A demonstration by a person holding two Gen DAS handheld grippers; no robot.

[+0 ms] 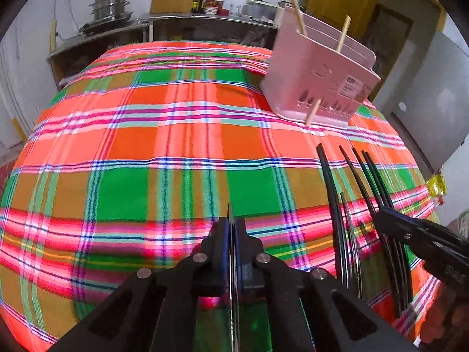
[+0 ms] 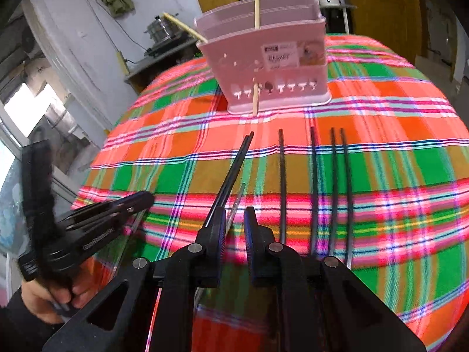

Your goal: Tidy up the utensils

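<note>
A pink utensil holder (image 1: 319,73) stands on the plaid tablecloth and shows in the right wrist view too (image 2: 263,64); wooden chopsticks (image 2: 256,6) stick up from it, and one (image 2: 255,99) leans against its front. Several black chopsticks (image 2: 313,187) lie side by side on the cloth in front of it. My right gripper (image 2: 236,220) is open, with a pair of black chopsticks (image 2: 234,173) lying along its left finger. My left gripper (image 1: 233,228) is shut on a thin clear flat piece (image 1: 230,214). The black chopsticks (image 1: 363,202) lie to its right.
The right gripper (image 1: 410,231) enters the left wrist view at the lower right. The left gripper (image 2: 111,208) shows at the left of the right wrist view. Shelves with steel pots (image 1: 111,6), bottles and jars stand behind the table. The table edge runs close on both sides.
</note>
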